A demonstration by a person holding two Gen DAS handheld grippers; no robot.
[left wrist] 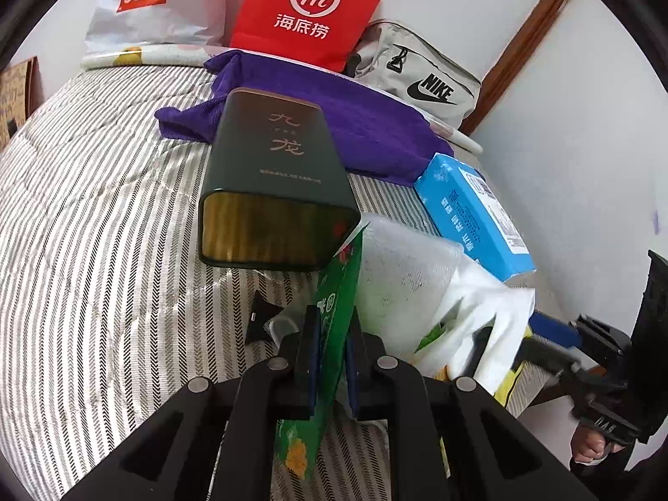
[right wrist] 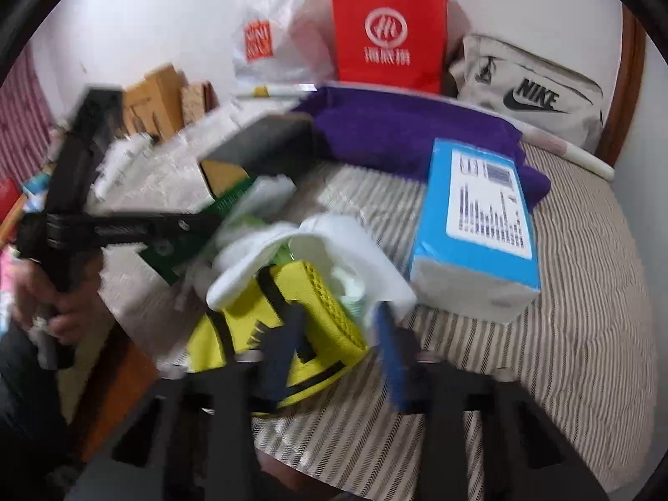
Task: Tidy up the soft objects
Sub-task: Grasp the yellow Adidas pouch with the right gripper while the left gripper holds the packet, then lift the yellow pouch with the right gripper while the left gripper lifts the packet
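My left gripper (left wrist: 332, 313) is shut on a flat green packet (left wrist: 336, 288) that stands on edge between its pads, just in front of a dark green tin (left wrist: 271, 175) lying on its side. A crumpled white plastic bag (left wrist: 409, 275) sits to the packet's right. In the blurred right wrist view, my right gripper (right wrist: 338, 325) stands open at the white bag (right wrist: 346, 242). A yellow pouch (right wrist: 250, 321) and the bag's rim lie between its fingers. The left gripper (right wrist: 208, 225) and its green packet (right wrist: 225, 204) appear at the left there.
All lies on a striped quilt (left wrist: 83, 229). A blue box (right wrist: 476, 225) and a purple towel (right wrist: 396, 125) lie behind the bag. A red paper bag (right wrist: 388, 33), a white Miniso bag (left wrist: 150, 0) and a grey Nike bag (right wrist: 530, 87) line the wall.
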